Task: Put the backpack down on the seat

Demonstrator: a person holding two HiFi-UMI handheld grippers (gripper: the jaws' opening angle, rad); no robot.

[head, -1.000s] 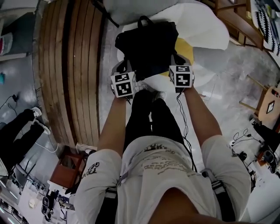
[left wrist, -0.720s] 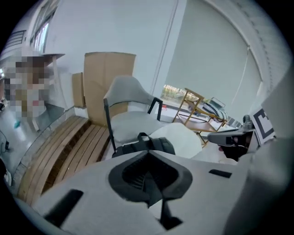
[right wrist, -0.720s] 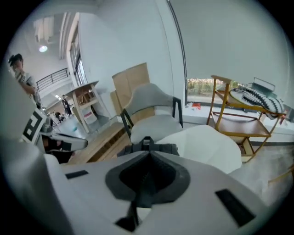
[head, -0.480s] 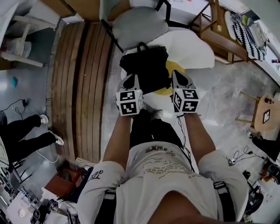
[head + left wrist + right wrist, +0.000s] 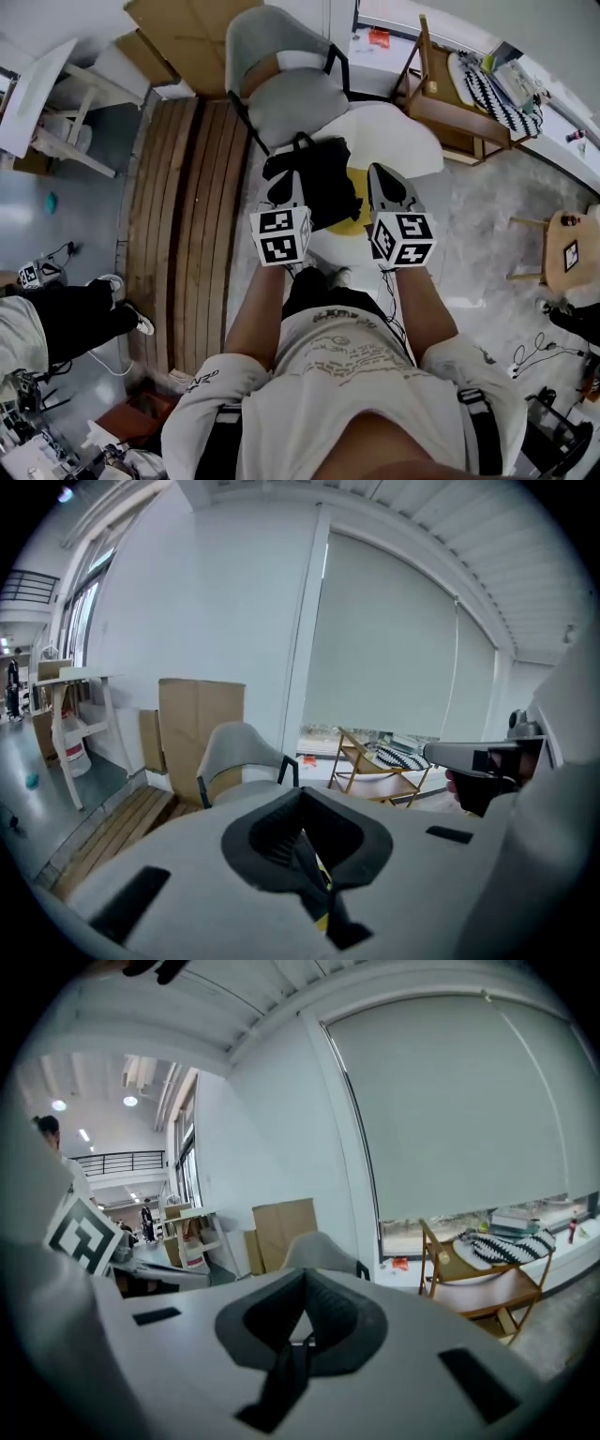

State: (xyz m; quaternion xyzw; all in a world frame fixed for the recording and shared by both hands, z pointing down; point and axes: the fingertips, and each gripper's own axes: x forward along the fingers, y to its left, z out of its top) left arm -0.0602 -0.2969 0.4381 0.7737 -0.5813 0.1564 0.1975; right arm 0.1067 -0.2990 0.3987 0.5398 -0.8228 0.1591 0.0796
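Backpack (image 5: 323, 178) beside grey chair (image 5: 291, 103), left gripper (image 5: 286, 184) and right gripper (image 5: 377, 176) clenched on it

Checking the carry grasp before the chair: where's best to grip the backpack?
By its side straps, one per gripper, coming from the near end. The left gripper and right gripper are each shut on one; the backpack hangs between them, top loop toward the chair.

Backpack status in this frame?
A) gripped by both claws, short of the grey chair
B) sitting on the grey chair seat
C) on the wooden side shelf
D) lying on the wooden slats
A: the left claw and right claw are each shut on a dark strap of the backpack, which is on the near side of the grey chair, not on its seat.
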